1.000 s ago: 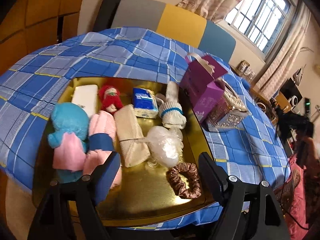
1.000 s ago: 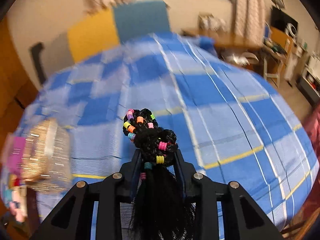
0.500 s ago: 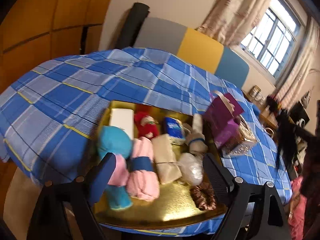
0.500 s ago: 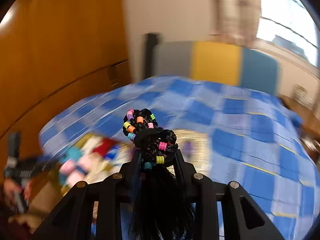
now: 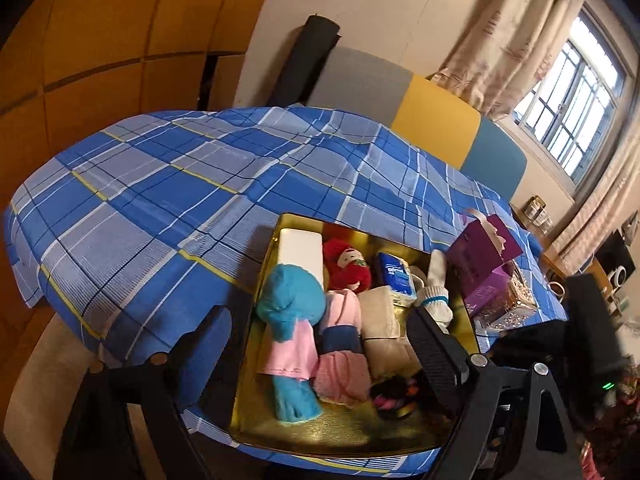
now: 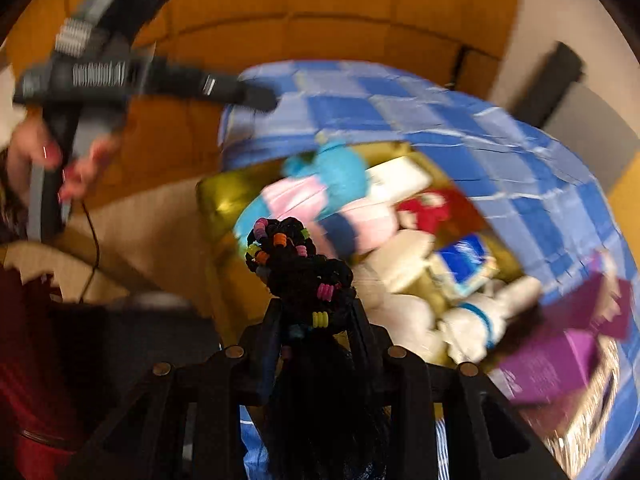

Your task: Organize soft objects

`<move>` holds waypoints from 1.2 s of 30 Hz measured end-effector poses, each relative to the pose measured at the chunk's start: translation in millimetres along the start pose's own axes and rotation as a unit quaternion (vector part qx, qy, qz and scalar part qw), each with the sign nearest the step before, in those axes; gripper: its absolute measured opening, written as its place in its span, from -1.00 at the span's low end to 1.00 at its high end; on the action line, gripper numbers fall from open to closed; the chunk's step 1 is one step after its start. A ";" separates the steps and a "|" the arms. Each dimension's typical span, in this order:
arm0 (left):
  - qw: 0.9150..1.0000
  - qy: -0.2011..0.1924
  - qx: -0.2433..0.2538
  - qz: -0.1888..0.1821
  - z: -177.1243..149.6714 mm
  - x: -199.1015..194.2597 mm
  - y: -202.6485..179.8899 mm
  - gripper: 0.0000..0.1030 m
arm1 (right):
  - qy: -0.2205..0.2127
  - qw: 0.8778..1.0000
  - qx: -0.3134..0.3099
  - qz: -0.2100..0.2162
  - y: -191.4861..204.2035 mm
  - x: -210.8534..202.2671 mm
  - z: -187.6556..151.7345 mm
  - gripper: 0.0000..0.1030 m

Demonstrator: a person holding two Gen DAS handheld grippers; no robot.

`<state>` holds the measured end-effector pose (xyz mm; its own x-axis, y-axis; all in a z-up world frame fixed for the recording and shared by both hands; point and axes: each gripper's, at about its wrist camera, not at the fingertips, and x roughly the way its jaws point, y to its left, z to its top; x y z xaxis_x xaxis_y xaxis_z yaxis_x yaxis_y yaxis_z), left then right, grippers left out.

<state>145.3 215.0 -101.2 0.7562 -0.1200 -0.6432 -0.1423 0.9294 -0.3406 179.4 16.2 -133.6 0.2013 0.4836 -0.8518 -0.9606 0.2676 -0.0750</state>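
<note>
Right gripper (image 6: pixel 314 312) clamps the beaded black hairpiece (image 6: pixel 298 264); only the left view shows left gripper (image 5: pixel 320 332) open above the gold tray (image 5: pixel 344 436).

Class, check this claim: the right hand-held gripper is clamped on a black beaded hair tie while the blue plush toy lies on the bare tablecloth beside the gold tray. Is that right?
Not quite. The blue plush toy lies inside the gold tray, as the left wrist view shows. The right hand-held gripper does clamp the black beaded hair tie.

Blue plaid tablecloth (image 5: pixel 168 200), purple gift box (image 5: pixel 486 268) – open, barred window (image 5: pixel 576 96), beige curtains (image 5: pixel 500 40)
</note>
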 end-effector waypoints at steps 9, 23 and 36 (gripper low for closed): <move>1.000 0.004 -0.003 -0.004 -4.0 1.4 1.0 0.75 | 0.058 0.998 -0.008 0.027 2.6 50.1 2.4 -0.30; 0.997 -0.011 0.073 0.021 -12.6 -3.1 -55.2 0.99 | -0.140 0.965 0.215 -0.046 -34.8 -74.6 -30.1 -0.18; 0.995 0.004 0.081 0.051 -23.2 -12.1 -89.3 0.99 | -0.117 0.897 0.362 -0.225 -30.0 -115.0 -57.8 0.02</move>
<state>134.1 125.3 -78.9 0.7385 -0.0241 -0.6738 -0.1127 0.9809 -0.1586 174.0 -95.7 -63.3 0.6535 0.3293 -0.6816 -0.4121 0.9101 0.0445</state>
